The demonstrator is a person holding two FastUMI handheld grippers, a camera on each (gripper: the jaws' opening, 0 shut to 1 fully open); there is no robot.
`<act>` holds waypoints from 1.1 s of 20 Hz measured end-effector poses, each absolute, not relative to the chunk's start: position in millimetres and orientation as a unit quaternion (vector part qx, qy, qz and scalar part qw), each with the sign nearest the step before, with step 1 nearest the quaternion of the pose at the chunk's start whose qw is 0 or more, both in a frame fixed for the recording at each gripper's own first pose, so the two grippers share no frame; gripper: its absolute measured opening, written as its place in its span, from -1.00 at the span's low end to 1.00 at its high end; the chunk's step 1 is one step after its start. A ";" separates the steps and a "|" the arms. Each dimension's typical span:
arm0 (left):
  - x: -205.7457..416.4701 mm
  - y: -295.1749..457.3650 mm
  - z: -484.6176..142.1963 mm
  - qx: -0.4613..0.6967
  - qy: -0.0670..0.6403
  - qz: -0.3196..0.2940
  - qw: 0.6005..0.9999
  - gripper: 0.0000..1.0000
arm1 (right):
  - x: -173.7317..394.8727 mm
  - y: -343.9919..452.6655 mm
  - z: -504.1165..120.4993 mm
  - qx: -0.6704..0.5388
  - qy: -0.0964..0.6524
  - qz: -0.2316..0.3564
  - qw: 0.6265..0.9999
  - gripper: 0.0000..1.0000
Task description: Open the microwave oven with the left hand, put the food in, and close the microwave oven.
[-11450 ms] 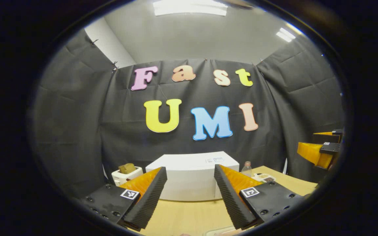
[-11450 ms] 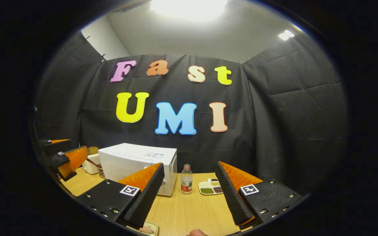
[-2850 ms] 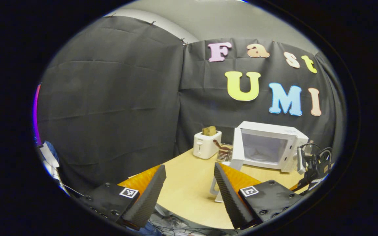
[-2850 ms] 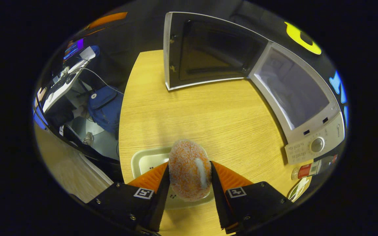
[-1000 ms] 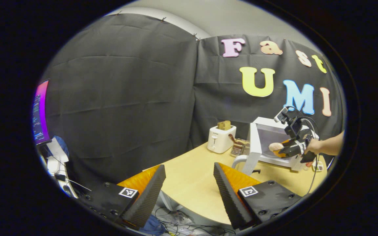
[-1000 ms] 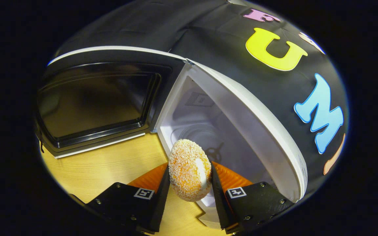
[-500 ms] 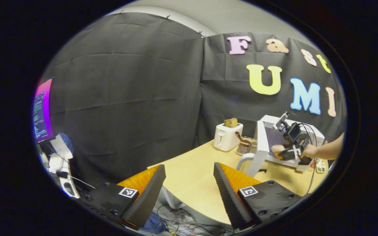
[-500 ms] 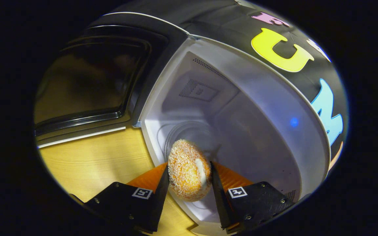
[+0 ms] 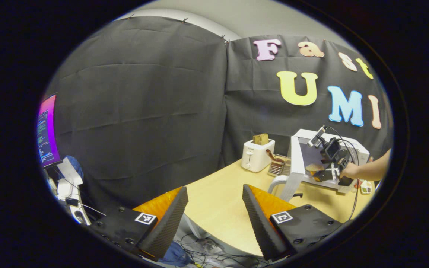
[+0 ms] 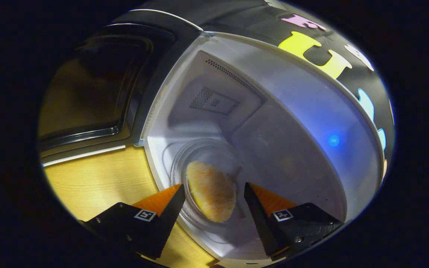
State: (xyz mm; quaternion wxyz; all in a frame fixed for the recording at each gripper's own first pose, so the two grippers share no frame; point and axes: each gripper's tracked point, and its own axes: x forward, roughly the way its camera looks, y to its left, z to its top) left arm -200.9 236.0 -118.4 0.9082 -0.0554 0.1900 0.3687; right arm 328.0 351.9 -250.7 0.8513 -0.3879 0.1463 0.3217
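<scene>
The food [image 10: 210,190], a round orange crumb-coated piece, blurred, sits over the glass turntable [image 10: 196,156] inside the white cavity of the microwave oven [image 10: 274,111]; whether it rests on the glass I cannot tell. The microwave door [image 10: 88,93] stands wide open to the left, its dark window facing out.

In the left gripper view the microwave stands at the far right of a light wooden table [image 9: 218,201], with a white toaster [image 9: 257,154] holding bread to its left. Black cloth walls the booth, and a lit monitor [image 9: 46,130] stands at far left.

The right gripper [image 10: 212,201] is released, its fingers spread either side of the food without touching it. The left gripper [image 9: 214,208] is spread wide and empty above the near table edge. A hand [image 9: 348,171] holds the right gripper at the oven mouth.
</scene>
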 end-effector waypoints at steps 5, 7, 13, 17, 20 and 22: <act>-187.8 235.6 -122.6 -0.058 0.185 0.343 0.919 0.93 | 290.9 346.4 -227.0 -0.371 0.140 0.336 0.855 0.94; -176.4 236.3 -127.1 -0.059 0.183 0.323 0.926 0.92 | 269.1 342.6 -213.8 -0.351 0.134 0.338 0.863 0.94; -140.5 243.4 -130.6 -0.033 0.175 0.260 0.949 0.96 | 214.0 309.9 -147.2 -0.280 0.090 0.318 0.901 0.94; -116.6 252.3 -146.2 -0.028 0.176 0.227 0.958 0.90 | 180.2 277.6 -96.1 -0.227 0.061 0.284 0.929 0.94; -102.6 262.5 -159.3 -0.034 0.179 0.208 0.961 0.92 | 155.8 257.1 -71.0 -0.205 0.050 0.268 0.940 0.94; -95.4 266.7 -171.4 -0.038 0.181 0.195 0.963 0.94 | 142.0 244.3 -55.9 -0.197 0.043 0.254 0.946 0.94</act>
